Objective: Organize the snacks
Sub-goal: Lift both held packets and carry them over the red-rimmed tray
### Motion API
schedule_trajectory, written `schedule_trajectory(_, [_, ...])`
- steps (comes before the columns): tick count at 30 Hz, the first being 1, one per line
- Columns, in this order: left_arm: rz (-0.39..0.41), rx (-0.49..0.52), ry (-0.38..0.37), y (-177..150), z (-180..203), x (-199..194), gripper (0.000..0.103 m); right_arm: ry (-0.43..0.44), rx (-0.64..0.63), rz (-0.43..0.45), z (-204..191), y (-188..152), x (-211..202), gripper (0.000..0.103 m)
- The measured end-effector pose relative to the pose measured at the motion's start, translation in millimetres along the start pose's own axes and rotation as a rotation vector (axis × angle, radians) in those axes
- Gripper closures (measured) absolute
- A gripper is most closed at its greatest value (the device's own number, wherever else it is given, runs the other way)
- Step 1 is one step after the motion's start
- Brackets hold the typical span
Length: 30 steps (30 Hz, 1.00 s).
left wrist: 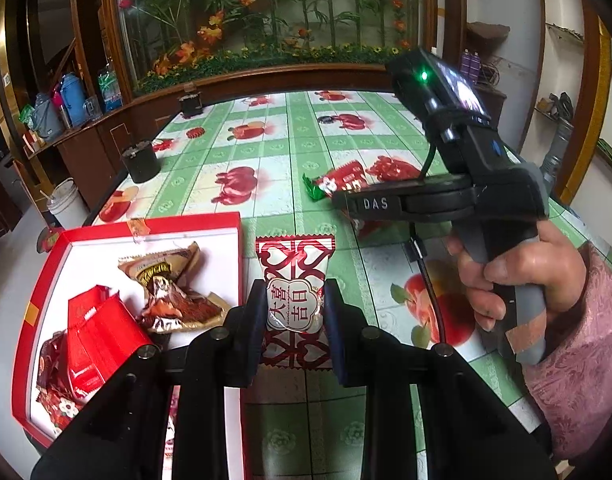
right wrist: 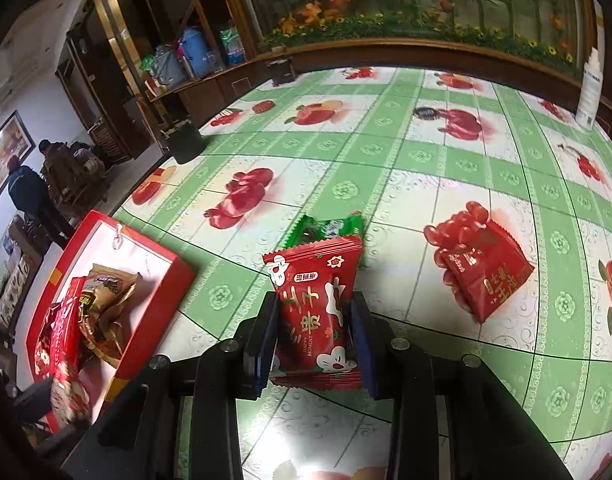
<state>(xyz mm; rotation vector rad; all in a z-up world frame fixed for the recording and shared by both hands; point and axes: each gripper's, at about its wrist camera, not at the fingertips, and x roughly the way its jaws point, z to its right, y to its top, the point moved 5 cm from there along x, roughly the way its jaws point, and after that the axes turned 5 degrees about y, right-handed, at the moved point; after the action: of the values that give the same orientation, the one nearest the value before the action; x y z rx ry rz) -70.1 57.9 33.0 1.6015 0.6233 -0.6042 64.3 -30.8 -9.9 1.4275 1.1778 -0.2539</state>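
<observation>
On my feed the tablecloth [left wrist: 306, 148] is green and white checks with red fruit printed on it. The box [left wrist: 154, 232] is bright red outside, white inside. One snack pack [left wrist: 293, 300] is white with a dark red heart lattice, another packet [right wrist: 316, 312] is red with white flowers. There's also a green wrapper [right wrist: 330, 228] and a brown-gold pouch [left wrist: 170, 288].

The red box [left wrist: 46, 280] at the lower left is open on top, with white floor [left wrist: 210, 248] free near its far corner. 3 or maybe more packets [left wrist: 174, 288] fill its near part. The green tablecloth [right wrist: 386, 152] is wide open ahead. 2 black cups [left wrist: 140, 160] stand at the upper left edge.
</observation>
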Motion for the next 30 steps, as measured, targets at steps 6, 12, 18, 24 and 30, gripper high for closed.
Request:
schedule_trajectory(6, [0.002,-0.021,0.014,-3,-11,-3,0.078,0.003,-0.027,0.005,-8,-2,1,0.067])
schedule_trajectory(12, [0.018,-0.056,0.052,-4,-32,-9,0.078,0.015,-0.053,0.019,-14,-3,-1,0.067])
schedule_trajectory(18, [0.009,-0.076,0.06,-10,-41,-8,0.078,0.009,-0.087,0.02,-21,-5,0,0.067])
schedule_trajectory(24, [0.024,-0.075,0.056,-9,-41,-14,0.078,0.007,-0.098,0.028,-22,-5,0,0.067])
schedule_trajectory(30, [0.041,-0.113,0.072,-14,-57,-23,0.078,0.028,-0.136,0.09,-38,-4,-8,0.067])
